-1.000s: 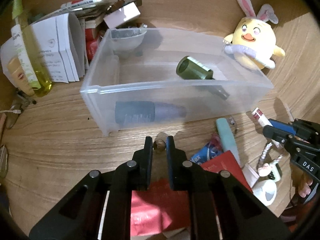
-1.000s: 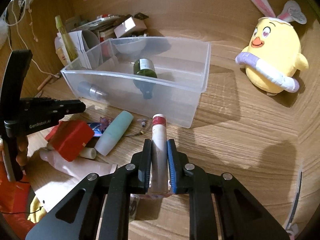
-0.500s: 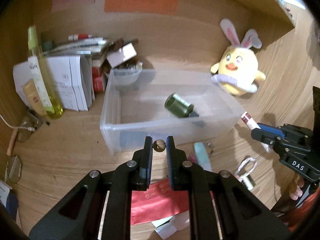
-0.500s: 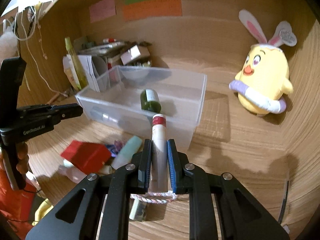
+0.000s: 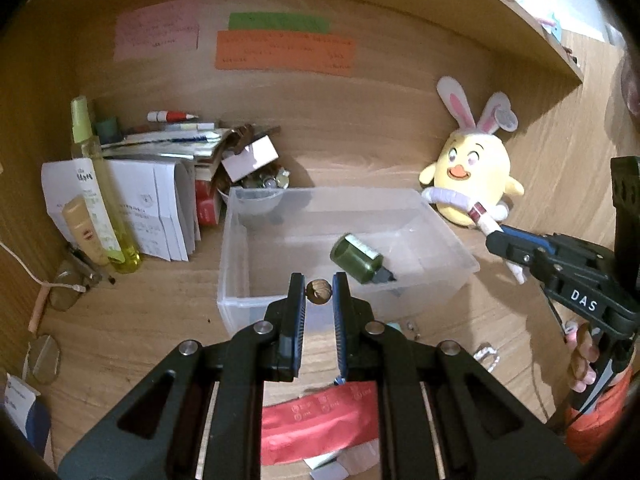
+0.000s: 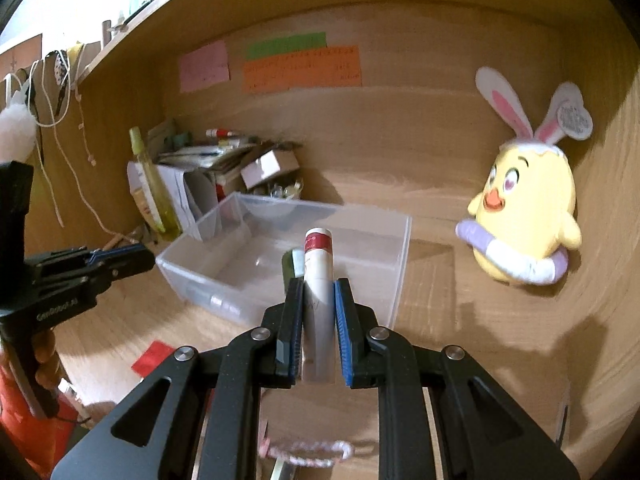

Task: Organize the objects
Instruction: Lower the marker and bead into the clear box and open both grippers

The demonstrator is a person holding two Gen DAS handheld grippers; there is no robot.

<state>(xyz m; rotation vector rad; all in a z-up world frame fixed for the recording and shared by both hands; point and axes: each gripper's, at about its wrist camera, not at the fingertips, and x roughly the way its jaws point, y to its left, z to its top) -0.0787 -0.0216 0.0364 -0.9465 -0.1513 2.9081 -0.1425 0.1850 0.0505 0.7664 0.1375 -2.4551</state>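
The right gripper (image 6: 317, 284) is clamped on a white tube (image 6: 318, 280) with a red band near its cap, the tube standing up between the blue pads; straight ahead of the tips lies a clear plastic bin (image 6: 394, 248) on the wooden desk (image 6: 460, 320), with a dark green bottle (image 6: 291, 266) inside it just behind the tube. Off to the left the left gripper (image 6: 148, 258) reaches toward the bin's near corner, held by a hand (image 6: 44, 356); far right of the tips a yellow chick toy (image 6: 528, 224) with rabbit ears leans at the wall; beyond the bin, to the left, papers and boxes (image 6: 224, 164) are piled beside a tall yellow-green bottle (image 6: 154, 188).
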